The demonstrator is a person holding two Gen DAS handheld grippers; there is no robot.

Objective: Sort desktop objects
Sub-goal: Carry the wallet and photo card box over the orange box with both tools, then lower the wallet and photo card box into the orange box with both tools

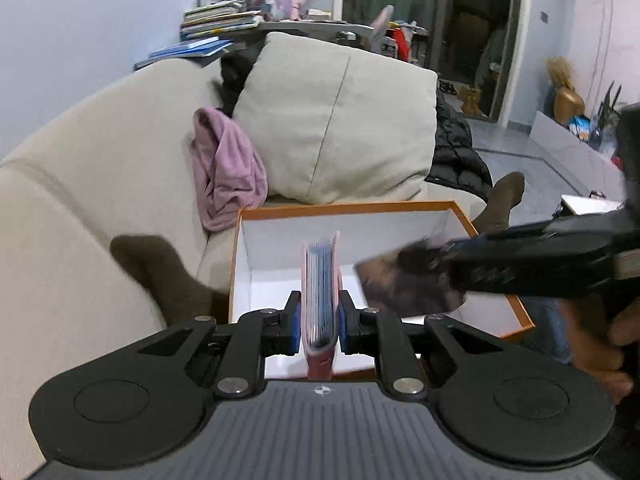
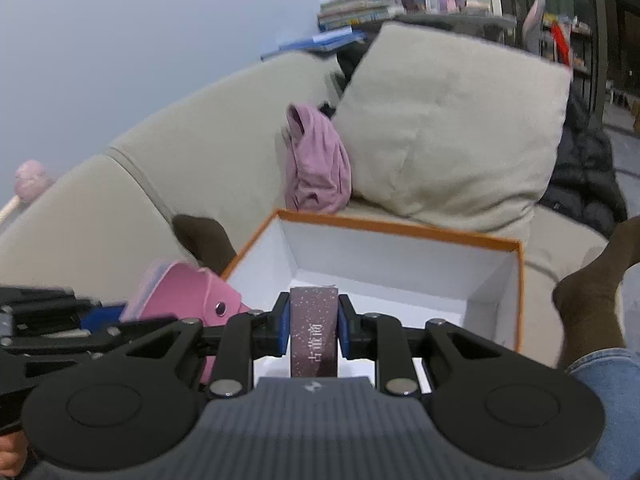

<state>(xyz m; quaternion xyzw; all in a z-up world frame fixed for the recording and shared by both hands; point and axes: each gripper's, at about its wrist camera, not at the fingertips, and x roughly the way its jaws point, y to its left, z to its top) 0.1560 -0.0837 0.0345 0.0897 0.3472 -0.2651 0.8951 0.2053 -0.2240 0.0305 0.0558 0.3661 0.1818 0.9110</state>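
Over the open box (image 1: 452, 205), which rests on the sofa (image 1: 100, 160) between the person's two socked feet, both tongs are loaded. The left gripper (image 1: 319, 318) is clamped on a pink card wallet (image 1: 320, 300), held on edge with its blue leaves pointing toward 12 o'clock, so that the thin side faces the white interior. The right gripper (image 2: 311, 322) is closed on a small dark speckled carton (image 2: 313, 332) bearing white characters, gripped across its narrow faces, likewise aimed into the box. In the left view this carton appears blurred at 3 o'clock of the wallet, over the box's right half. Judgement: both items are held above the box for release inside; neither touches its floor yet. A pink cloth (image 1: 226, 168) and cushion (image 1: 340, 120) lie at 12 o'clock, beyond the box and apart from it.
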